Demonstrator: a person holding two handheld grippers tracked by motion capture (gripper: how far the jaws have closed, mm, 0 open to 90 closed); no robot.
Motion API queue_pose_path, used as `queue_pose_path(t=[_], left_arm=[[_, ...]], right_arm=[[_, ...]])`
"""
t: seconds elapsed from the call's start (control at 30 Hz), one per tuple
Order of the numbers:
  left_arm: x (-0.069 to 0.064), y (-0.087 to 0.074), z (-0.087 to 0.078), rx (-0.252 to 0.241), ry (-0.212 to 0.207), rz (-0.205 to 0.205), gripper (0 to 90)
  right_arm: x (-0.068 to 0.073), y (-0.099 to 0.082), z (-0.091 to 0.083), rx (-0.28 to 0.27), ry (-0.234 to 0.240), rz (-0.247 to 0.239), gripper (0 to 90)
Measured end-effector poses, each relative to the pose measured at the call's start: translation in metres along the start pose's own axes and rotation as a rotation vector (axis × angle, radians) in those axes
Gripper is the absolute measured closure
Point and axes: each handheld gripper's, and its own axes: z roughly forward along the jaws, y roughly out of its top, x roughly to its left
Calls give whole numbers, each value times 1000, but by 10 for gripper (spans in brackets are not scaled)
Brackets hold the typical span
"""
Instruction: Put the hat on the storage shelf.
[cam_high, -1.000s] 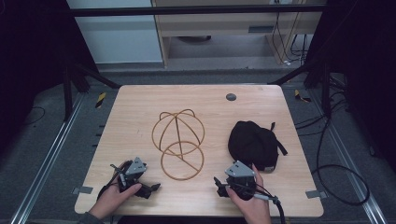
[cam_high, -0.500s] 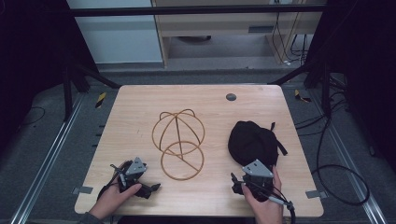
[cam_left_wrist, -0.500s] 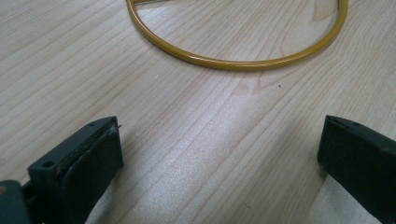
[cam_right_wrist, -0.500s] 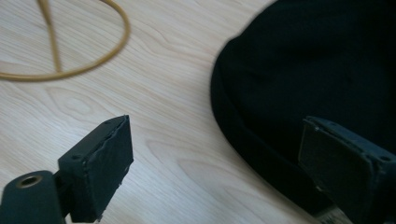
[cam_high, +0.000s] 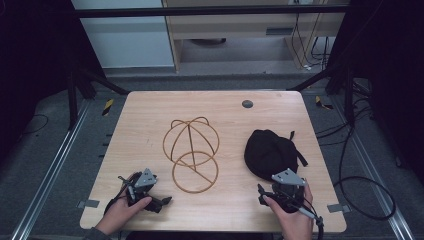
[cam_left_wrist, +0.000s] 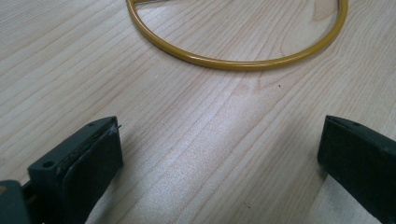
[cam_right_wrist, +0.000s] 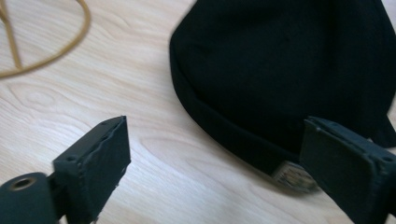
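On the desk (cam_high: 150, 130), right of centre: black cap (cam_high: 270, 152), judged soft, light, limp; its stiffer hem band is best pinched. Just before it, right claw (cam_right_wrist: 212, 163) is held open, empty; left claw (cam_left_wrist: 219, 154) likewise open, near the wire stand (cam_high: 192, 150).

No readable text, label or number appears anywhere

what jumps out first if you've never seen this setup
A golden wire frame, a dome rising from a flat ring, sits mid-table. To its right lies a black cap. At the near edge a hand holds each gripper, the left gripper and the right gripper, jaws wide apart, the right's just short of the cap.
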Motion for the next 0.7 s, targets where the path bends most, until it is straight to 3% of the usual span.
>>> queue_pose_path(t=[0.1,0.23,0.3,0.43,0.5,0.53,0.57,0.7], left_arm=[[0,0,0,2,-1,2,0],[0,0,0,1,0,1,0],[0,0,0,2,-1,1,0],[0,0,0,2,0,1,0],[0,0,0,2,1,1,0],[0,0,0,2,1,0,0],[0,0,0,2,1,0,0],[0,0,0,3,-1,1,0]], right_arm=[[-10,8,1,100,-2,-5,121],[-18,26,1,128,14,-27,119],[-22,39,0,140,45,-45,150],[-32,64,3,182,61,-123,203],[-35,71,2,189,66,-132,205],[-39,76,2,194,73,-139,216],[-50,93,0,199,103,-174,216],[-62,107,0,215,114,-184,227]])
